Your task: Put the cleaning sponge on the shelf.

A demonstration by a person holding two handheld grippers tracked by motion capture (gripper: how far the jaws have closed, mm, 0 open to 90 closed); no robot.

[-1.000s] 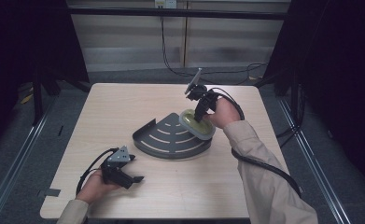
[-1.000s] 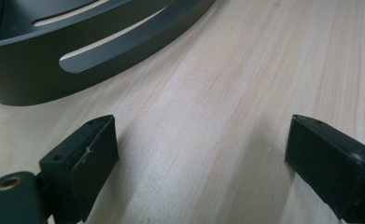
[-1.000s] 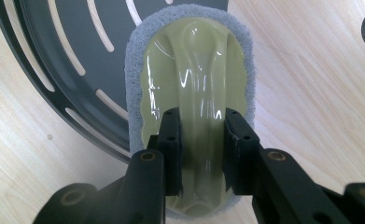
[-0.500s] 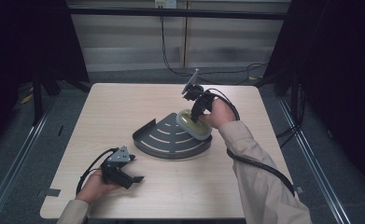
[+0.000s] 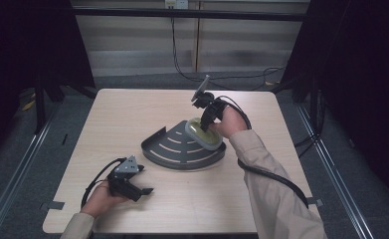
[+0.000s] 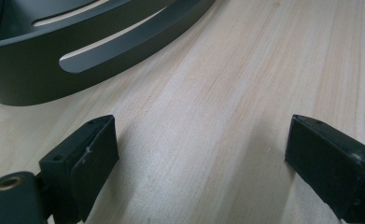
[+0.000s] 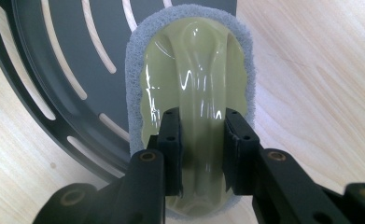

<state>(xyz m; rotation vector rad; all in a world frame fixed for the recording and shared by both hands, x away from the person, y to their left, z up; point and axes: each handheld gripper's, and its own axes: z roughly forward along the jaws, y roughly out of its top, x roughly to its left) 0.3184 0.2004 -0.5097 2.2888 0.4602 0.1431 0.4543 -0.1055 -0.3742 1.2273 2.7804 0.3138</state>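
The right claw [image 7: 202, 154] grips the scrubber's [image 7: 194, 70] ridge over the dark rack [image 5: 182, 149]; the left claw [image 6: 201, 158] rests wide open on the tabletop [image 5: 132, 119].

Wooden table [image 5: 132, 114], black cables [image 5: 192, 74], grey floor [image 5: 33, 149]

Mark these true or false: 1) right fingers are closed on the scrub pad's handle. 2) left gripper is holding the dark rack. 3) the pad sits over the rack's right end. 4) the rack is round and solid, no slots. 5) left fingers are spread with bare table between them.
1) True: the right gripper is clamped on the raised ridge of the scrub pad.
2) False: the left gripper rests on the table, apart from the rack.
3) True, per the high view.
4) False: it is fan-shaped, with long curved slots.
5) True: the left gripper view shows only wood between the fingers.
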